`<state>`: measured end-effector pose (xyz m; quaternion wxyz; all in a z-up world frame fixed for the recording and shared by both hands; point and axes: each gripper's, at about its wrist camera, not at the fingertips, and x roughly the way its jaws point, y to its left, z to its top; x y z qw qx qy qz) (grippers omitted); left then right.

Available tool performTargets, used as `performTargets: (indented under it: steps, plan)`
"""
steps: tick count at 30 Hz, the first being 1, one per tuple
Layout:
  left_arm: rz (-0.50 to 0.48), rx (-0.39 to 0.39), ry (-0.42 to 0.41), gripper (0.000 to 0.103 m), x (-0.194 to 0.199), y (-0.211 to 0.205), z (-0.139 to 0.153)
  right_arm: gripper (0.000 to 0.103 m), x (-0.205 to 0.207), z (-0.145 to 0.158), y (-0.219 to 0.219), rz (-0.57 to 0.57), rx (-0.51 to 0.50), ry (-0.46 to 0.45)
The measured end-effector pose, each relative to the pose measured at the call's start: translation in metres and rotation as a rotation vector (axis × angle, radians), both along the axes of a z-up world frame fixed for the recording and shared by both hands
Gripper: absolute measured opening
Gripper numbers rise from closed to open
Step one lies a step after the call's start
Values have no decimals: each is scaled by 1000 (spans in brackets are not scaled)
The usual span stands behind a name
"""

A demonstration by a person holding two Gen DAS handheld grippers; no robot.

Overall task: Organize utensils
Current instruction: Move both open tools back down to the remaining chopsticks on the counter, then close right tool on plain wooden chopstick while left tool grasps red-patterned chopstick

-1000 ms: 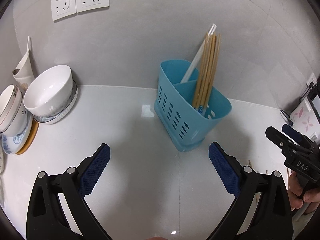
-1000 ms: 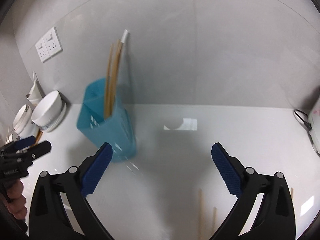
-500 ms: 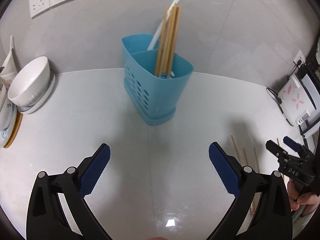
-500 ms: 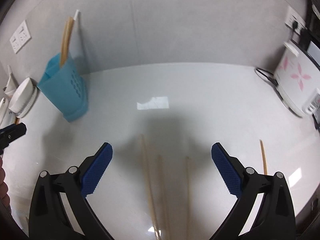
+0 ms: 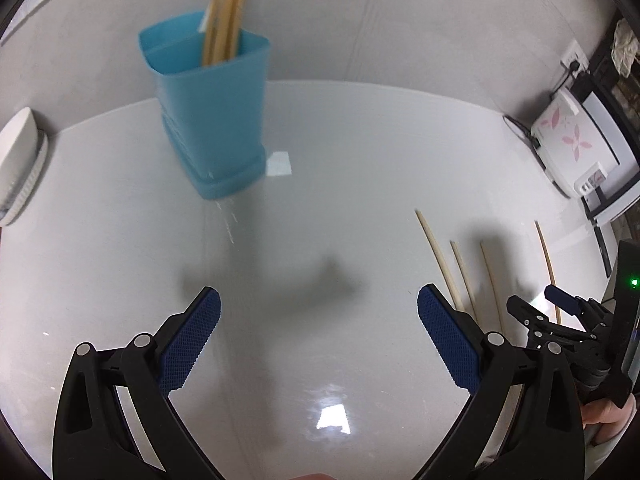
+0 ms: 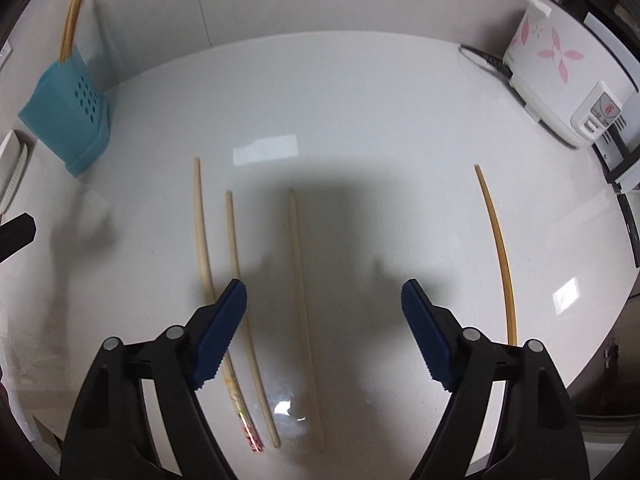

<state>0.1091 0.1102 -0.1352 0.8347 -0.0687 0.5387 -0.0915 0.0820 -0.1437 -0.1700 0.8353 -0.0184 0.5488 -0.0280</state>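
Chopsticks (image 5: 224,20) stand bunched in my blue holder (image 5: 212,112) far left, four loose ones (image 6: 298,280) lie near; my left tongs (image 5: 320,320) gape empty, right tongs (image 6: 324,300) closing around one, untouched.

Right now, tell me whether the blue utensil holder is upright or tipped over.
Upright. The blue utensil holder stands on its base on the counter, and the chopsticks in it rise from its open top.
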Motion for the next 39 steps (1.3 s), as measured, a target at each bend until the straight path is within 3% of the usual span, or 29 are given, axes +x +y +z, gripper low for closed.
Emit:
performTargets:
  steps: [5, 14, 16, 17, 18, 24, 34, 39]
  plan:
    - [-27, -19, 65, 97, 0, -30, -18, 59, -2, -16, -5, 3, -6, 91]
    - [-19, 5, 146, 97, -6, -73, -35, 44, 3, -32, -8, 66, 31, 181]
    - [-11, 20, 154, 97, -5, -82, -38, 36, 4, -32, -8, 83, 35, 193]
    - [-6, 27, 161, 97, -5, -85, -38, 24, 4, -31, -8, 94, 35, 200]
    - [1, 30, 171, 97, -6, -88, -39, 3, 4, -31, -7, 106, 37, 211]
    - [34, 59, 224, 96, -8, -112, -47, 4, 4, -31, -18, 156, 63, 258]
    - [104, 141, 307, 91, -6, -132, -65, 3, 6, -11, -46, 237, 75, 239]
    - [115, 176, 327, 74, -7, -134, -65, 3, 6, -2, -49, 255, 81, 222]
